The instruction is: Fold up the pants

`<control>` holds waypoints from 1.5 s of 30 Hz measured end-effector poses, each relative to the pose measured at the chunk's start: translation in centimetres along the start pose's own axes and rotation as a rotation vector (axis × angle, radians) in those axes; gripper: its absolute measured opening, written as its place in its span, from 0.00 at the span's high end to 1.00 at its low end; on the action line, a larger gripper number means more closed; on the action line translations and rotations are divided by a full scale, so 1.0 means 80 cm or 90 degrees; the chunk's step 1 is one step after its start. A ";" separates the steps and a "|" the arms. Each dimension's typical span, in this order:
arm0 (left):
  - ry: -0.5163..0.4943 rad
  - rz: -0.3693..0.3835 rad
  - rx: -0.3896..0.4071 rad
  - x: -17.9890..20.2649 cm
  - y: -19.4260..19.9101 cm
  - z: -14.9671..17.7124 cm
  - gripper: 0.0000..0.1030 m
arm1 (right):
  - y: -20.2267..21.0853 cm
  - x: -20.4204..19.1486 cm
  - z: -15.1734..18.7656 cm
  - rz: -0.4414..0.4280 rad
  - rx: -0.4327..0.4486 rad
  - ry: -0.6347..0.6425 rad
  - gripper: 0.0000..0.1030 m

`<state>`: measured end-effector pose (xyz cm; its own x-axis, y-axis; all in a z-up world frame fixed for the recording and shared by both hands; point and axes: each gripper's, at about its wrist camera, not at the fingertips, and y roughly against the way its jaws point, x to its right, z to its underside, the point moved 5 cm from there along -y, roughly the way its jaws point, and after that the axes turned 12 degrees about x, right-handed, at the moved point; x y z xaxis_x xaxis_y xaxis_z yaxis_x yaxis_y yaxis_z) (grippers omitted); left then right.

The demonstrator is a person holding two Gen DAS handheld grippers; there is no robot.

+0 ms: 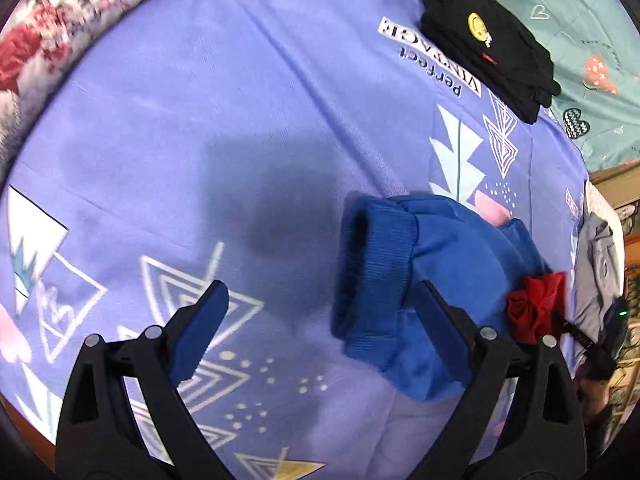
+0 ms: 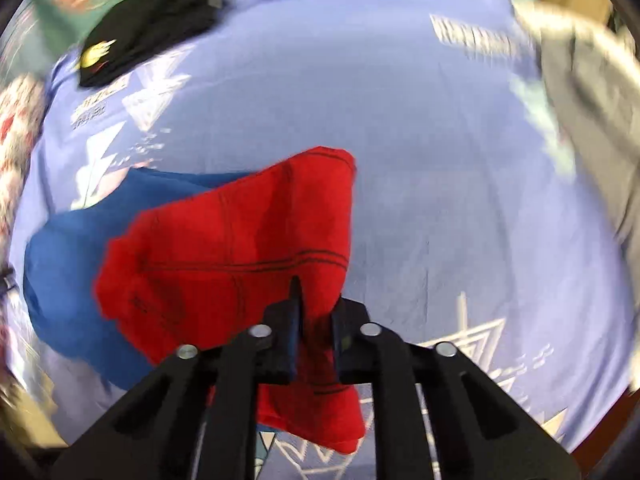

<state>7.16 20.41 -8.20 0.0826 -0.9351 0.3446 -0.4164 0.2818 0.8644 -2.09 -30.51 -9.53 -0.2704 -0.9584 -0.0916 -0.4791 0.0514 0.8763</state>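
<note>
The left gripper [image 1: 320, 320] stands wide with nothing between its pads, hovering over the periwinkle printed bedsheet [image 1: 224, 112]. Beside its right finger lies the blue fabric pants [image 1: 400, 280], ribbed cuff upward. The right gripper [image 2: 316, 336] is narrow, with a red cloth garment [image 2: 240, 240] between its fingers, partly overlapping the blue pants. A folded black garment [image 1: 488, 40] lies well apart.
</note>
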 end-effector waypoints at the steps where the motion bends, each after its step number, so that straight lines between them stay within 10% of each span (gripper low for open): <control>1: 0.004 0.010 -0.005 0.005 -0.003 0.001 0.08 | -0.007 0.009 0.003 0.045 -0.022 -0.004 0.57; 5: -0.034 0.048 -0.018 0.035 -0.013 0.008 0.08 | 0.030 0.006 -0.005 0.136 0.067 0.069 0.50; 7: -0.055 0.047 -0.031 0.045 -0.021 0.013 0.08 | 0.049 -0.007 -0.004 0.087 0.096 0.072 0.50; 11: -0.061 0.054 -0.046 0.056 -0.044 0.019 0.10 | 0.047 -0.032 0.023 -0.057 0.050 0.035 0.50; 19: -0.120 0.038 -0.051 0.082 -0.081 0.015 0.25 | 0.000 -0.040 0.052 -0.033 -0.019 0.027 0.41; 27: -0.277 0.008 -0.010 0.128 -0.031 0.012 0.71 | 0.010 -0.038 0.036 -0.074 -0.022 -0.031 0.41; 34: -0.306 0.192 0.025 0.243 0.061 0.009 0.83 | 0.030 -0.025 0.017 -0.117 0.009 -0.090 0.41; 42: -0.341 0.321 -0.073 0.398 -0.005 0.072 0.81 | 0.044 0.006 0.017 -0.138 0.024 -0.153 0.41; 44: -0.309 0.337 -0.128 0.413 -0.040 0.094 0.42 | 0.039 0.009 0.023 -0.136 0.016 -0.165 0.40; 45: -0.292 0.340 -0.155 0.415 -0.051 0.104 0.41 | 0.038 0.011 0.025 -0.135 0.012 -0.172 0.40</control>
<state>4.07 -13.59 -3.37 -0.4833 -0.6383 0.5992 -0.0770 0.7127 0.6972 -5.44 -30.60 -7.91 -0.3731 -0.8398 -0.3943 -0.5625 -0.1333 0.8160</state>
